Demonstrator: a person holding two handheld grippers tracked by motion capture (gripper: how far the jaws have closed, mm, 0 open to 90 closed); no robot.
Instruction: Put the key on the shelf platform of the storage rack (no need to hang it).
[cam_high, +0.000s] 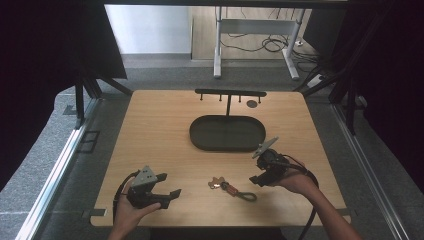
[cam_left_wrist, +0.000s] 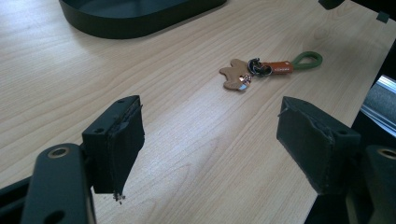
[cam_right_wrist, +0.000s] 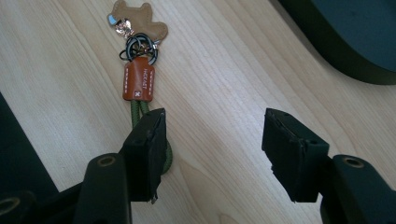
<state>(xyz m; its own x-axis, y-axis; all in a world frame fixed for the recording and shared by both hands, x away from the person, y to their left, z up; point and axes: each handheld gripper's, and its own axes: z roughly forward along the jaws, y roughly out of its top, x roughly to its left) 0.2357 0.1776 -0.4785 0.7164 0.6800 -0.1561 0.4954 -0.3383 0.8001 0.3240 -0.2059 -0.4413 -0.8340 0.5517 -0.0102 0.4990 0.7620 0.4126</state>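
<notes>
Keychain (cam_high: 231, 188) lies flat on wooden table (cam_high: 165, 130), lower centre of high view, between both grippers: tan figure charm, rings, orange leather tab, green cord loop. Left gripper (cam_high: 167, 186) at lower left, jaws wide apart, holding nothing, keychain well ahead of it (cam_left_wrist: 261, 70). Right gripper (cam_high: 256, 178) at lower right, jaws apart, empty; its 1 jaw covers part of the cord loop (cam_right_wrist: 137, 112). Black oval tray (cam_high: 227, 133) sits mid-table, black hook rack (cam_high: 230, 93) behind it, small round disc (cam_high: 252, 104) near rack.
</notes>
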